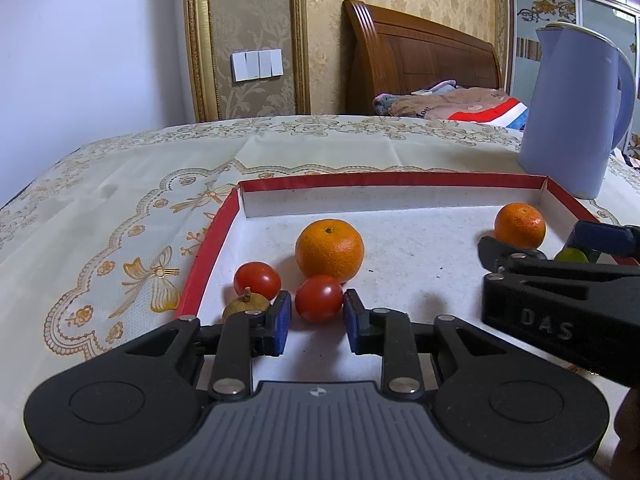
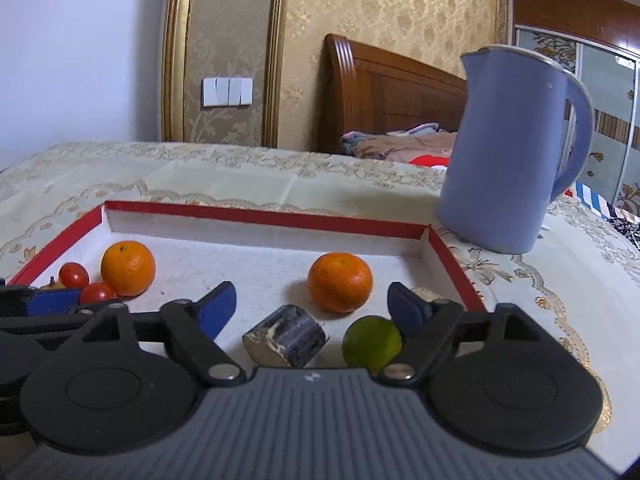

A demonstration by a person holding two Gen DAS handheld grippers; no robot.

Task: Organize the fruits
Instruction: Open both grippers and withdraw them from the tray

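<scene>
Left gripper [image 1: 316, 316] sat low in the tray, jaws a narrow gap apart around a cherry tomato [image 1: 319, 298]; right pad touching or nearly touching its side, left pad clear of it, so no clamp; tomato rested on the tray floor; a brownish longan-like fruit [image 1: 244, 305] lay just outside the left finger, second cherry tomato [image 1: 257, 279] right behind it; large orange [image 1: 329, 250] directly behind the framed tomato, touching or nearly so.

Right gripper [image 2: 310, 312] stood wide apart, holding nothing; a dark stubby chunk [image 2: 286, 336] lay between its fingers near the camera, a lime [image 2: 372, 344] just inside the right finger, smaller orange [image 2: 340, 281] further out between the tips; pale scrap [image 2: 423, 293] behind the right fingertip, cannot tell what it was.

Both grippers worked in the same red-rimmed white tray [image 1: 392, 180]; tomatoes, longan-like fruit and large orange grouped at its left end, smaller orange, lime and chunk at the right end, bare floor between; from the left wrist view the right gripper's body blocked most of the lime.

Blue kettle [image 2: 508, 148] stood on the patterned tablecloth [image 1: 132, 184] beyond the tray's far right corner, apart from it; wooden headboard [image 1: 420, 64] and bedding behind the table.
</scene>
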